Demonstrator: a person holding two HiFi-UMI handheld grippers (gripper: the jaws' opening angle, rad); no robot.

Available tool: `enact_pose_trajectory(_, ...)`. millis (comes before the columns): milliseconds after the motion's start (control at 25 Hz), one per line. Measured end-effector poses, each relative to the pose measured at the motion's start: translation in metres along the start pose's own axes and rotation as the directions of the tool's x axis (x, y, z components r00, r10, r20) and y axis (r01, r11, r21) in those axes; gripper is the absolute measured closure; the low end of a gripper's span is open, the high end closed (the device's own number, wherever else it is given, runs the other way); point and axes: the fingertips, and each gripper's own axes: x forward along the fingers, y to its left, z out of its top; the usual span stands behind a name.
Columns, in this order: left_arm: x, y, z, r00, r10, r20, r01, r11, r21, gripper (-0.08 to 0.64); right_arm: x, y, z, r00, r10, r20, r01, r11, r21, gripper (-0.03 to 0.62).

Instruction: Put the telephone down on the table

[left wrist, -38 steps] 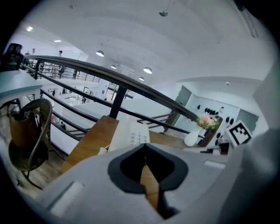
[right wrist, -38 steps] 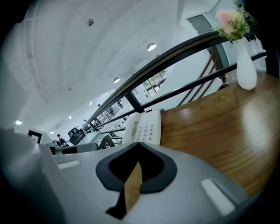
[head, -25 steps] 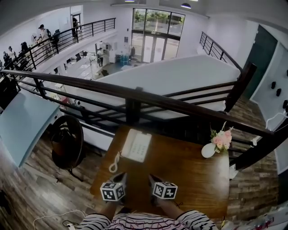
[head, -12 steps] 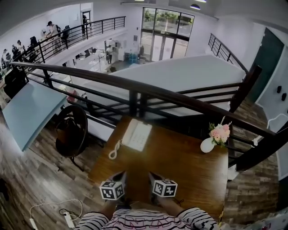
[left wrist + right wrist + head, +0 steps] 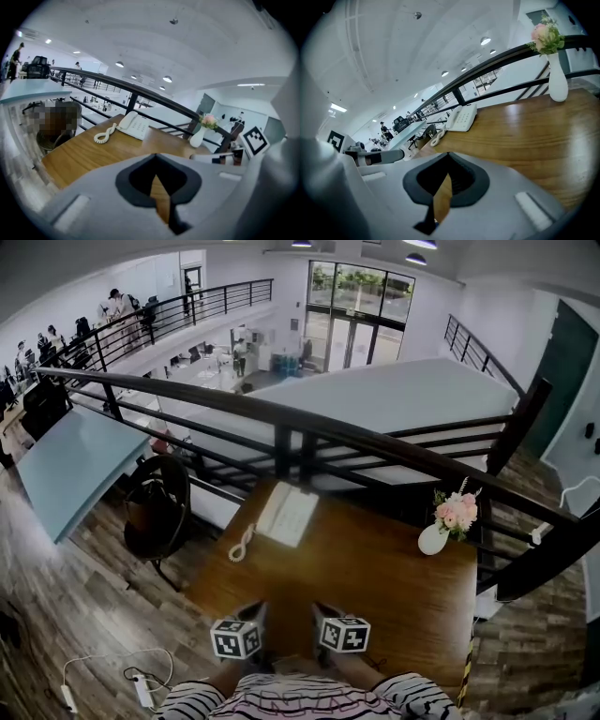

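Note:
A white telephone (image 5: 286, 514) lies at the far left of the wooden table (image 5: 375, 587), its handset on the cradle and its coiled cord (image 5: 242, 543) hanging over the left edge. The left gripper view shows the telephone (image 5: 134, 125) far ahead, and so does the right gripper view (image 5: 461, 118). My left gripper (image 5: 253, 612) and right gripper (image 5: 323, 612) hover side by side over the table's near edge, well short of the phone. Both are shut with nothing between the jaws, which shows in each gripper view (image 5: 155, 157) (image 5: 449, 157).
A white vase with pink flowers (image 5: 441, 532) stands at the table's far right. A dark railing (image 5: 375, 446) runs just behind the table. A black chair (image 5: 155, 512) stands left of it, and a power strip with cable (image 5: 141, 692) lies on the floor.
The view has drawn back slightly from the table, so the telephone sits higher in the picture. Both grippers stay shut and side by side at the near edge.

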Motion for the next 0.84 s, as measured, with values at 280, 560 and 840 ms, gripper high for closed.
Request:
enact_pose_trajectory(280, -0.007, -0.003, -0.007, 1.000, 0.012, 0.007, -0.012, 1.000, -0.001, 0.558, -0.004, 0.003, -0.006, 1.000, 0.022, 0.005, -0.022, 1.000, 0.013, 0.594)
enact_pose_trajectory(560, -0.010, -0.013, -0.011, 1.000, 0.002, 0.009, -0.002, 1.000, -0.004, 0.558, -0.010, 0.008, -0.009, 0.999, 0.042, 0.011, -0.042, 0.999, 0.014, 0.594)
enact_pose_trajectory(840, -0.005, -0.020, -0.017, 1.000, 0.016, 0.011, -0.016, 1.000, -0.007, 0.558, -0.017, -0.004, -0.008, 0.999, 0.047, 0.012, -0.047, 0.999, 0.011, 0.594)
